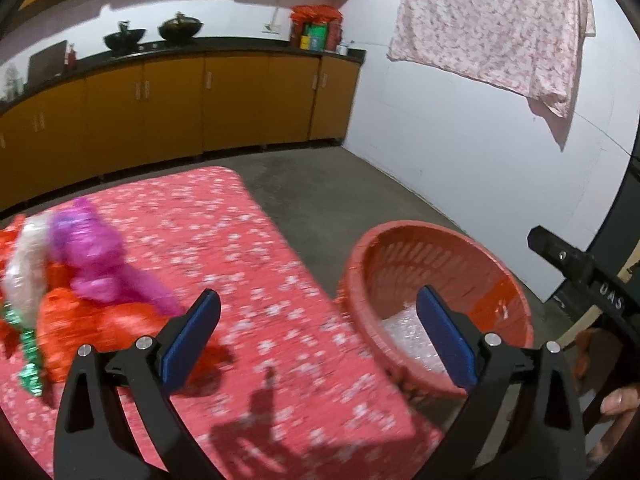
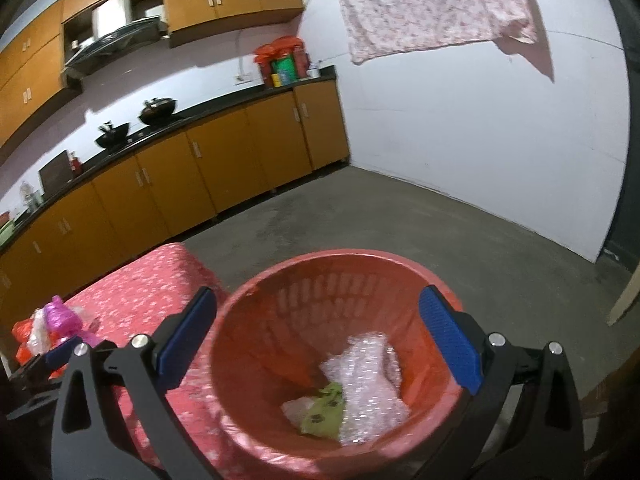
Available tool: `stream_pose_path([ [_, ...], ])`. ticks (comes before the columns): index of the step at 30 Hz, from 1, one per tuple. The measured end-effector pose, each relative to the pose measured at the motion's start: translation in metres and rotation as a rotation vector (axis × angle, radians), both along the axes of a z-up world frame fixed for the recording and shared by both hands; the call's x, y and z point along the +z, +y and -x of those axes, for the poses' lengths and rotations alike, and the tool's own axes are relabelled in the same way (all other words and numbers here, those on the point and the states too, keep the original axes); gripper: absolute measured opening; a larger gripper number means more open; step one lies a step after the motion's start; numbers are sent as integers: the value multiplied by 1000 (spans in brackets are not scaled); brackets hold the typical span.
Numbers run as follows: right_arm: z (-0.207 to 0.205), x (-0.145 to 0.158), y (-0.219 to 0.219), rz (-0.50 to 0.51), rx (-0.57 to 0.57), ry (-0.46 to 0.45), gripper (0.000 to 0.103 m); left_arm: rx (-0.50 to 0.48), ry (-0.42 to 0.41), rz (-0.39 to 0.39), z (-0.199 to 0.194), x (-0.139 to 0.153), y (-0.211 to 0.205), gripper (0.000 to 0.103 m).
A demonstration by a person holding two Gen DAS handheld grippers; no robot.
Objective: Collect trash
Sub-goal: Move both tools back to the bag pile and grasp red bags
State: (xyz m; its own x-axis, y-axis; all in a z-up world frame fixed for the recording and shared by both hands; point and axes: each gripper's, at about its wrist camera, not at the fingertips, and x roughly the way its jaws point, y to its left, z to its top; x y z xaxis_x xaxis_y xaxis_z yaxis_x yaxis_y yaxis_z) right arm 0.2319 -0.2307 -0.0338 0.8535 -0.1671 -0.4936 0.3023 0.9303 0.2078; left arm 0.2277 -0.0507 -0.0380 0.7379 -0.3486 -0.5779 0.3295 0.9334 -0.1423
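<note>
Fingers on both grippers stand wide apart with nothing between their blue pads. The right gripper hangs above the mouth of the red basket, which stands on the grey floor just beside the corner of the table. Inside the basket lie a crumpled sheet of bubble wrap, a green wrapper against its near edge and a pale scrap beside that. The left gripper points over the near right part of the table under its red flowered cloth, with the basket's rim behind its right finger. Well to the left on the cloth sits the remaining heap of trash: a purple bag on top, an orange-red bag beneath it, a whitish wrapper at the left and a strip of green foil at the near edge. Beyond the table run orange cabinets under a dark counter, and a pink patterned cloth hangs on the white wall.
</note>
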Motion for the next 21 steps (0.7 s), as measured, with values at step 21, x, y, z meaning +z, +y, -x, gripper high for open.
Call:
stream_pose_path([
  [21, -55, -27, 224, 104, 548, 136, 99, 538, -24, -109, 59, -2, 238, 98],
])
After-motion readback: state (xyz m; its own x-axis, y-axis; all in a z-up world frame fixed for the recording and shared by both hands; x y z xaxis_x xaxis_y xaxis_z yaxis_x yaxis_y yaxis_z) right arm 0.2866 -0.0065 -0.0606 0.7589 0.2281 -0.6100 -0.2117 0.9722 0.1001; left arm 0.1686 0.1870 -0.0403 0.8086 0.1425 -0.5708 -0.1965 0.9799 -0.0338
